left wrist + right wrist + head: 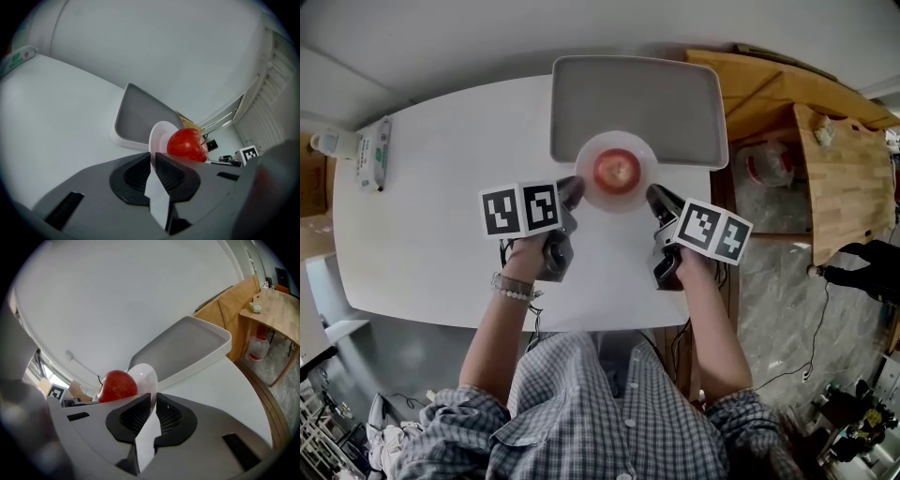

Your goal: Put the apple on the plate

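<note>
A red apple [617, 170] sits on a small white plate [586, 161], which overlaps the near edge of the grey tray [638, 94]. My left gripper [571, 190] is shut on the plate's left rim, and my right gripper [657, 198] is shut on its right rim. In the left gripper view the plate [159, 133] runs edge-on between the jaws with the apple [187, 144] just beyond. The right gripper view shows the same: plate [145, 373] pinched between the jaws, apple [117, 385] on its left side.
The white table [441, 169] carries a wipes packet [374, 153] at its far left edge. A wooden bench [839, 178] and a water jug [767, 164] stand off the table's right side. The tray [187, 345] is otherwise bare.
</note>
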Motion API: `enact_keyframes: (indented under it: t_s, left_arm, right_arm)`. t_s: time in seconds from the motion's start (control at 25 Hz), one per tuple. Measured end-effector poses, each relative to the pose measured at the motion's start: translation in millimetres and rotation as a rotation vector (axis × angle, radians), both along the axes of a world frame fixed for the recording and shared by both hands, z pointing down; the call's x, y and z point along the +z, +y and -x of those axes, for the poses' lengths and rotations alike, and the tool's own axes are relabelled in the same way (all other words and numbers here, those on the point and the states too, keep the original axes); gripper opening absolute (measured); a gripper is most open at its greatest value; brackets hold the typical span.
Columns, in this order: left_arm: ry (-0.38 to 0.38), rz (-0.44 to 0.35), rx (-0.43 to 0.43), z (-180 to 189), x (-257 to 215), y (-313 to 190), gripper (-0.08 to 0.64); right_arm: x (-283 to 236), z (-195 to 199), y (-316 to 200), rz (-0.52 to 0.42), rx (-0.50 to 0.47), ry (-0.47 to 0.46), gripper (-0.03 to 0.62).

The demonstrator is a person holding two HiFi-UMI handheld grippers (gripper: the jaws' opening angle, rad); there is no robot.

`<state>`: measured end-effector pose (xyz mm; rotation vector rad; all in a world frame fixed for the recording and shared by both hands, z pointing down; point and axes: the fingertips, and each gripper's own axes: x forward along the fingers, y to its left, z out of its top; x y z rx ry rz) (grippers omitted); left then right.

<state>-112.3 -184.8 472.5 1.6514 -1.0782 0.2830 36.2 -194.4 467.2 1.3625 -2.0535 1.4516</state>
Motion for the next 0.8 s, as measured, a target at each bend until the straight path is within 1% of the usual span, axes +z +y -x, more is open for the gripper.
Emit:
enact_keyframes:
  t_s: [0.24, 0.4, 0.6, 0.8]
  left_arm:
    - [-0.025, -0.004, 0.007, 4.9, 0.8, -22.2, 0.037]
    - [-0.047, -0.012, 0.024, 10.4, 4.5, -45.9, 0.037]
    - [-0.048, -0.014, 0.035, 10.7, 5.2, -60.0, 0.037]
    - [-0.072, -0.015, 0.050, 11.2, 7.3, -72.7, 0.037]
  right_arm:
    - [-2.9, 5.6, -25.9, -0.012, -0.009, -0.003, 0.048]
    - [0.6, 11.4, -48.7, -0.014, -0.003, 0.000, 0.046]
    - [1.0, 11.4, -58.9, -0.021, -0.007, 0.004, 0.046]
    - [3.0, 12.4, -69.9, -0.007, -0.029, -0.005, 0.046]
